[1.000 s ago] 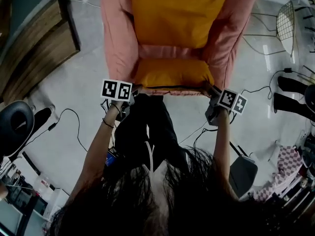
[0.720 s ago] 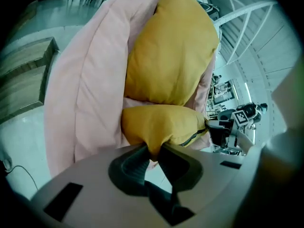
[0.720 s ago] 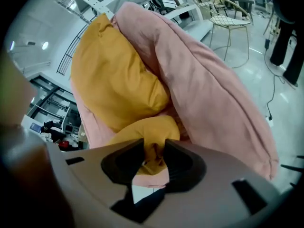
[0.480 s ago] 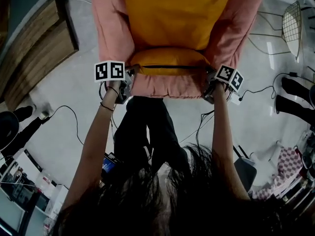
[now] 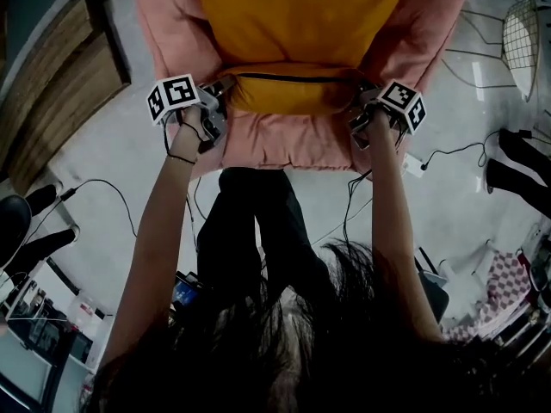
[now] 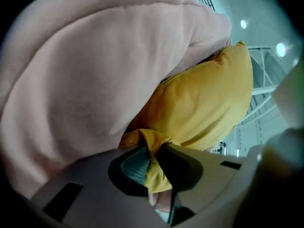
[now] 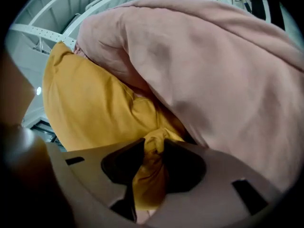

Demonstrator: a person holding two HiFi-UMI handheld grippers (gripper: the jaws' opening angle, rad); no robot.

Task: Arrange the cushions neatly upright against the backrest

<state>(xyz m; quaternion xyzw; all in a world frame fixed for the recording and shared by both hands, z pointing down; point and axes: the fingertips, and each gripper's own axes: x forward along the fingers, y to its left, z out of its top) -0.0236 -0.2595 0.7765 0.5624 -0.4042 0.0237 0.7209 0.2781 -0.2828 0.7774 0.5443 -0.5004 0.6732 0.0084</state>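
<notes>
Cushion (image 5: pixel 297 15) stretches away, zipper edge (image 5: pixel 293 78) nearest.

The head view is dim and underexposed, its colours muted, with heavy fisheye bending toward the edges. The pale glossy floor (image 5: pixel 95 144) shows only a soft sheen, and the person's dark hair (image 5: pixel 284 342) is a blurred, near-black mass at the bottom. The 2 gripper views are brighter and ringed by black vignette. In the left gripper view, 2 round white light spots (image 6: pixel 243 23) glare. The plump yellow fabric cushion (image 6: pixel 204 103) is evenly lit, and its fold nearest the lens is soft and shadowed.
</notes>
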